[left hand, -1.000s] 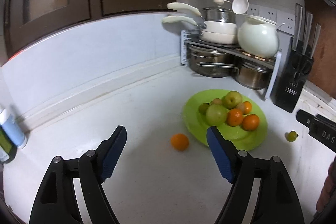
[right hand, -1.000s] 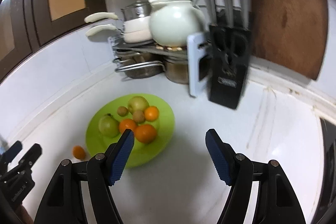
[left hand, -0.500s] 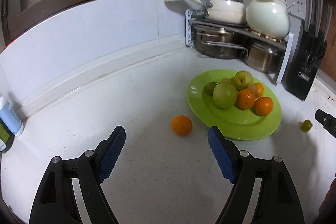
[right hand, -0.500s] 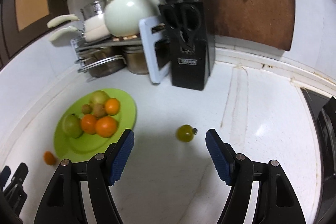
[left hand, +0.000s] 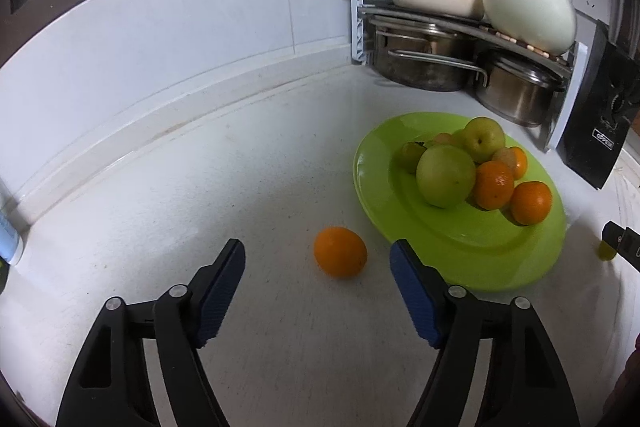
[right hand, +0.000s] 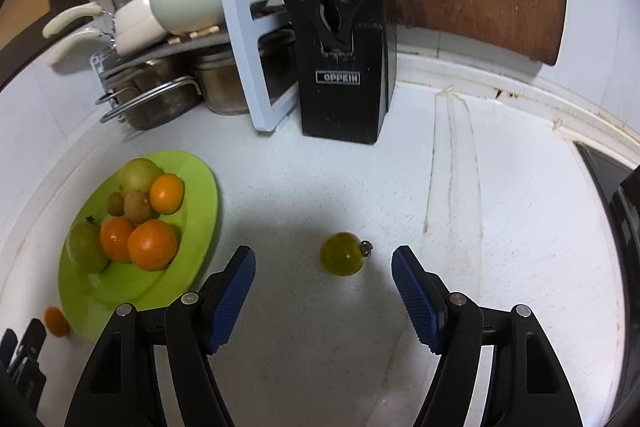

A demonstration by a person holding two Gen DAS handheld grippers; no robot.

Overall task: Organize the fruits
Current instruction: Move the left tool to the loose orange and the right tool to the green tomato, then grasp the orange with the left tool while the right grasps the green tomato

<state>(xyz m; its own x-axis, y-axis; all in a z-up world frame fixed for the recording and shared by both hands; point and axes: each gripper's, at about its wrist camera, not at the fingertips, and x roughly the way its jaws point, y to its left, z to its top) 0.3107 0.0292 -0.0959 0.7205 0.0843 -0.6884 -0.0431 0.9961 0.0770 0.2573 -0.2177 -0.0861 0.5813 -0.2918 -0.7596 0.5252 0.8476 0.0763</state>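
Behind loose orange [left hand: 340, 251], wide-open empty hand-held gripper [left hand: 318, 257]

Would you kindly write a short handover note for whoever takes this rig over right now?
Left claw: open, empty, lined up on the loose round orange citrus fruit lying on the white counter beside the lime-green plastic plate.
Right claw: open, empty, aimed at the small yellow-green tomato lying apart from the plate.
Done: several oranges and green fruits are piled on the plate.
Left: grasp both strays and place them there.
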